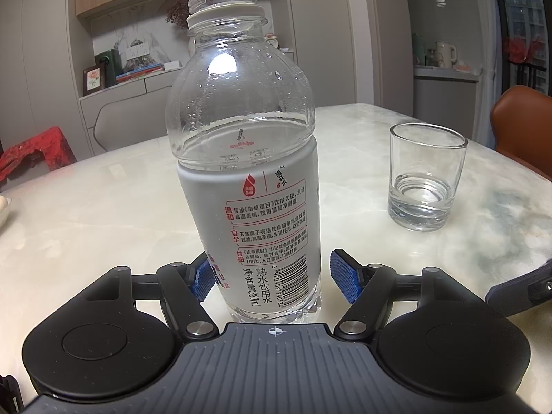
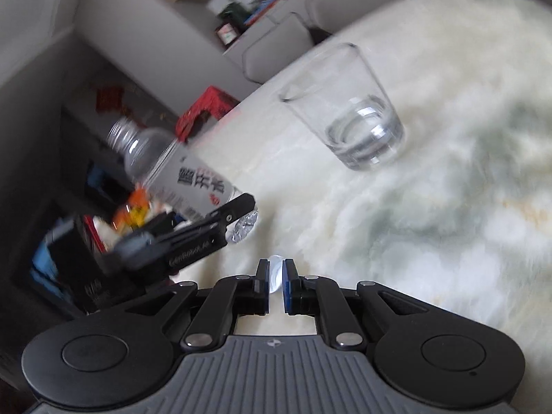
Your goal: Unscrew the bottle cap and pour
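1. Cap removal is showing as done: the bottle [image 1: 248,172] is standing upright on the surface [image 1: 103,214] with its threaded mouth bare, and only the white ring [image 1: 226,12] is sitting under the thread.
2. The right hand-held gripper [image 2: 275,276] is standing narrow, and its pads are pinching a small whitish thing [image 2: 275,265]. I am judging it to be the cap, but the right wrist view is blurred, so this is not certain.
3. The pouring part is not showing clearly. The glass [image 1: 426,176] is standing upright at the right middle of the left wrist frame, well apart from the bottle. Its thick base is making bright rings, and I cannot tell whether a little water is lying in it.
4. Drops are clinging inside the clear shoulder of the bottle, and the label is hiding the level. So the scene is fitting two stages: an open bottle with the pour to come, or a bottle set down upright once water went out.
5. The left hand-held gripper [image 1: 272,276] is standing wide, with the bottle's base between its fingers at the lower centre of the frame. The blue pad [image 1: 203,281] at the left is lying just beside the bottle wall or touching it; I cannot tell which. The other pad [image 1: 345,276] is standing apart from it.
6. In the right wrist view the bottle [image 2: 179,169] is appearing at the middle left and the glass [image 2: 352,114] above the centre; both are lying apart from the right hand-held gripper.
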The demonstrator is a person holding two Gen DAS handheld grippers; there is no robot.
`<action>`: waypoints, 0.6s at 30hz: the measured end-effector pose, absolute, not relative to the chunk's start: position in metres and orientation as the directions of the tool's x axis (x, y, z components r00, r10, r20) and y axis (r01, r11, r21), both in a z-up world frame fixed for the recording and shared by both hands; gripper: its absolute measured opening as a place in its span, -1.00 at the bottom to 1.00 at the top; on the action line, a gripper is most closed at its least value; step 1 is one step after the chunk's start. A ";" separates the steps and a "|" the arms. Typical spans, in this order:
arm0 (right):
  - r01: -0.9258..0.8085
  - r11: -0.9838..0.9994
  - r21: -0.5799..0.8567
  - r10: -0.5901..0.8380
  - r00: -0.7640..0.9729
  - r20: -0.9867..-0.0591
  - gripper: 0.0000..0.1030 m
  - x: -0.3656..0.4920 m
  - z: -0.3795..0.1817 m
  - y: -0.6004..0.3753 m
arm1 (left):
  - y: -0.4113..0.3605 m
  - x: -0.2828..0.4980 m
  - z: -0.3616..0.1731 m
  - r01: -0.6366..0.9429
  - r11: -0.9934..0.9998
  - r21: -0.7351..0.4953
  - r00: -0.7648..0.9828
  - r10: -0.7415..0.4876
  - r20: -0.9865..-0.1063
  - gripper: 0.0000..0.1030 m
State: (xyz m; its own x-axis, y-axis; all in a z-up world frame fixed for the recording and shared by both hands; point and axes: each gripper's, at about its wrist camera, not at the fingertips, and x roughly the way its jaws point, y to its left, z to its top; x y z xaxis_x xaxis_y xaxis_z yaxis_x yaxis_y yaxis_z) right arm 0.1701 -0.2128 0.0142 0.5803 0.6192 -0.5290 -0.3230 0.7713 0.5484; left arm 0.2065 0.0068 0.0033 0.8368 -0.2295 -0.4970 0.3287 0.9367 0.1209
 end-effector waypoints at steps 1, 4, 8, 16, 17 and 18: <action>-0.367 0.814 0.451 0.578 0.598 -0.555 -0.76 0.166 0.019 -0.205 | 0.007 0.206 0.003 0.329 0.937 0.120 0.837 -0.230 -0.497 0.35; -0.455 0.870 0.190 0.469 0.646 -0.602 -0.36 0.155 0.031 -0.183 | 0.007 0.206 0.004 0.330 0.937 0.118 0.836 -0.232 -0.497 0.35; -0.478 0.851 0.218 0.496 0.595 -0.632 -0.36 0.165 0.031 -0.178 | 0.005 0.205 0.004 0.330 0.937 0.115 0.836 -0.234 -0.496 0.35; -0.453 0.855 0.252 0.490 0.548 -0.678 -0.62 0.183 0.016 -0.175 | 0.000 0.203 0.004 0.328 0.939 0.108 0.836 -0.235 -0.497 0.35; -0.454 0.852 0.262 0.498 0.542 -0.677 -0.70 0.184 0.016 -0.176 | -0.001 0.203 0.004 0.327 0.939 0.107 0.835 -0.235 -0.497 0.35; -0.456 0.852 0.258 0.496 0.541 -0.679 -0.76 0.185 0.016 -0.177 | -0.002 0.202 0.004 0.327 0.939 0.106 0.835 -0.235 -0.497 0.35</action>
State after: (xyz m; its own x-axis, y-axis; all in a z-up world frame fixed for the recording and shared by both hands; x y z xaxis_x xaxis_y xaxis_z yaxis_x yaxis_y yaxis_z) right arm 0.1849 -0.1766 0.0159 0.5415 0.4960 -0.6789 -0.4561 0.8516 0.2584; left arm 0.2022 -0.0018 0.0042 0.8354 -0.2348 -0.4971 0.3270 0.9390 0.1061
